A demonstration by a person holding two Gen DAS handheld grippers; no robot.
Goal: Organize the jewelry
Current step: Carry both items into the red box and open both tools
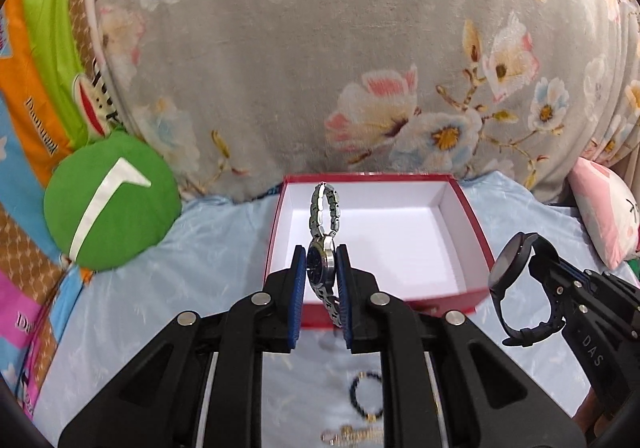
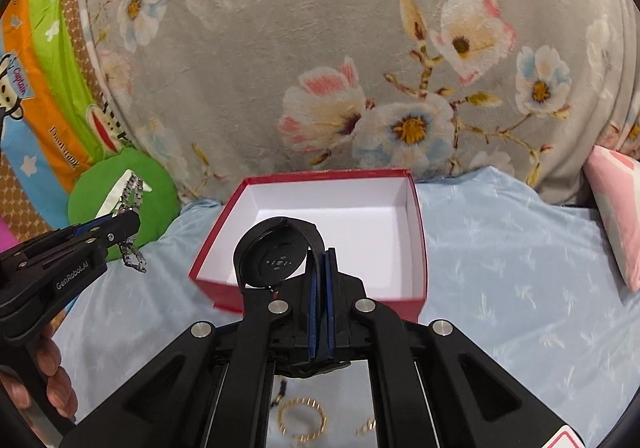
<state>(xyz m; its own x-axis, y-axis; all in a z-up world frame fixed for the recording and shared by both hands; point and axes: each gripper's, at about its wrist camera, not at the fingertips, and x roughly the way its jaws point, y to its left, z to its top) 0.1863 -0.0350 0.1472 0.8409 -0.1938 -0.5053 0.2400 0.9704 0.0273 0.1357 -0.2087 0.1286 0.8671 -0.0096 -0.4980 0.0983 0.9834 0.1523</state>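
Observation:
My left gripper (image 1: 322,260) is shut on a silver link-band watch (image 1: 320,264), pinching its case edge-on, with the band looping up in front of the red box (image 1: 476,248). That same silver watch (image 2: 134,187) and the left gripper (image 2: 124,226) show at the left of the right wrist view. My right gripper (image 2: 321,260) is shut on the strap of a black watch (image 2: 276,260), whose round back faces the camera. From the left wrist view the black watch (image 1: 516,284) hangs at the right. The open red box (image 2: 418,232) has a white, bare inside.
A grey floral blanket (image 1: 320,47) rises behind the box. A green round cushion (image 1: 108,203) sits at the left, a pink pillow (image 2: 616,207) at the right. On the light blue sheet (image 2: 520,268) lie a dark bead bracelet (image 1: 366,394) and gold jewelry (image 2: 302,418). A hand (image 2: 52,376) holds the left gripper.

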